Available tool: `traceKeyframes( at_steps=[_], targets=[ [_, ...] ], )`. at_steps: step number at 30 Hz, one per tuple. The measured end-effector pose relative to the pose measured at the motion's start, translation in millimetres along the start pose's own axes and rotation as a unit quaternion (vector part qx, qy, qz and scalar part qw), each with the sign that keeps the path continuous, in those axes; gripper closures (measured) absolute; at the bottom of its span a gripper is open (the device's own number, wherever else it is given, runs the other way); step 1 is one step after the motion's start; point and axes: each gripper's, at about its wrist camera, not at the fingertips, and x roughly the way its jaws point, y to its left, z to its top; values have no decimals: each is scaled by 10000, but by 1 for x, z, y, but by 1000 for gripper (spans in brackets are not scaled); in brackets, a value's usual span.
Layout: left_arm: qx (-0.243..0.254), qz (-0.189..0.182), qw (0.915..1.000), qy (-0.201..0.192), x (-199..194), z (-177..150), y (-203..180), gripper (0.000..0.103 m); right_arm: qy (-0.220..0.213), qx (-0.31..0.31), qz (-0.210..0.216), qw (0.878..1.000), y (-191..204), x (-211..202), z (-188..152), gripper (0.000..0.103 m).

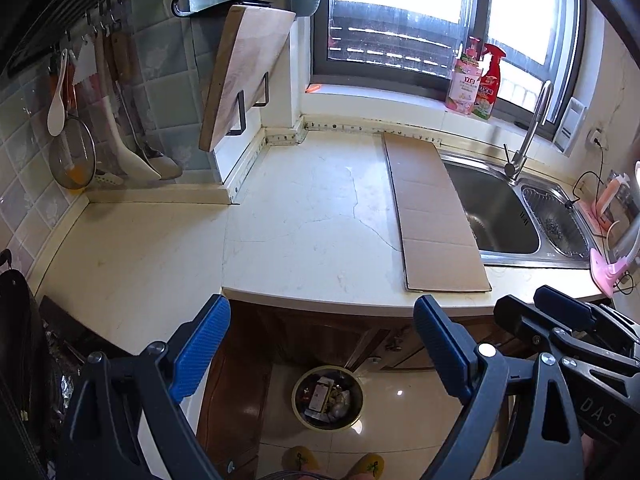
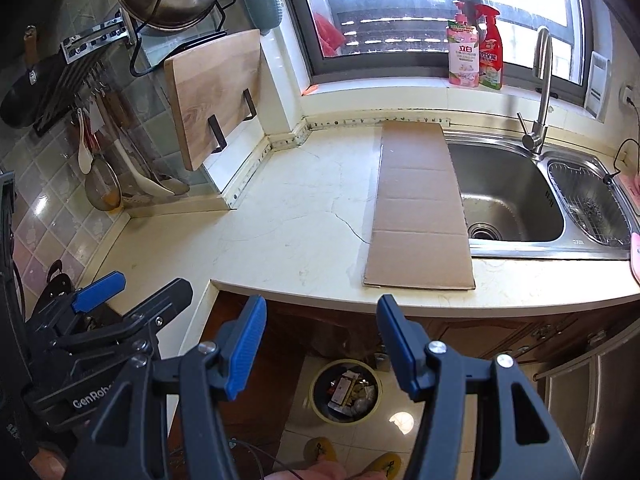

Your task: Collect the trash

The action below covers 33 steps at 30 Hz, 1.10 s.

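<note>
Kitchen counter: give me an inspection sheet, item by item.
Surface: pale countertop, cracked, mostly bare.
Job's things: cardboard strip lies flat beside the sink; trash bin on the floor holds rubbish.
Clutter: cutting board racked on the wall; two bottles on the sill.
Grippers: left gripper open, empty; right gripper open, empty.
Cables: black cable right of the sink.
Surroundings: window, hanging utensils, slippered feet below.
</note>
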Motion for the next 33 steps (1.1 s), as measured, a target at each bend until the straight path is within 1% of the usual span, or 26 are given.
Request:
traceKeyframes(
  at_steps=[33],
  targets=[
    [45,18,10000,49,8,4,-3,11,43,-16,-27,10000,-8,8,7,45]
  ],
)
